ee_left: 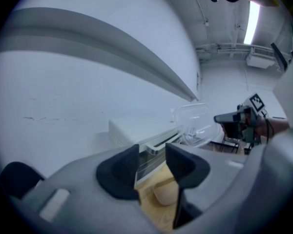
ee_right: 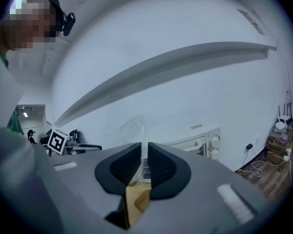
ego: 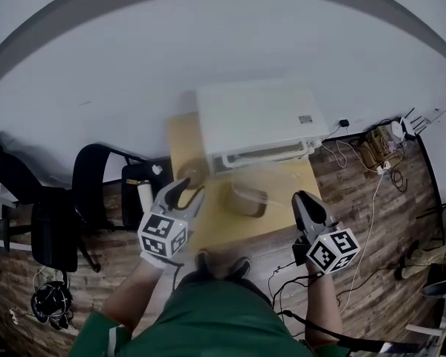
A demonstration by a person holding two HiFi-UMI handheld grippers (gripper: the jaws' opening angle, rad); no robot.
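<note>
My right gripper is shut on the thin rim of a clear plastic container, held up over a small wooden table. In the head view the container is blurred and hangs left of the right gripper, above a brown item that I cannot identify. The left gripper view shows the container in front of a white toaster oven. My left gripper is open and empty, above a round tan thing. In the head view the left gripper is at the table's left front.
The toaster oven fills the back of the table against a white wall. A black chair stands left of the table. Cables and a power strip lie on the wooden floor at the right. The person's shoes are at the table's front edge.
</note>
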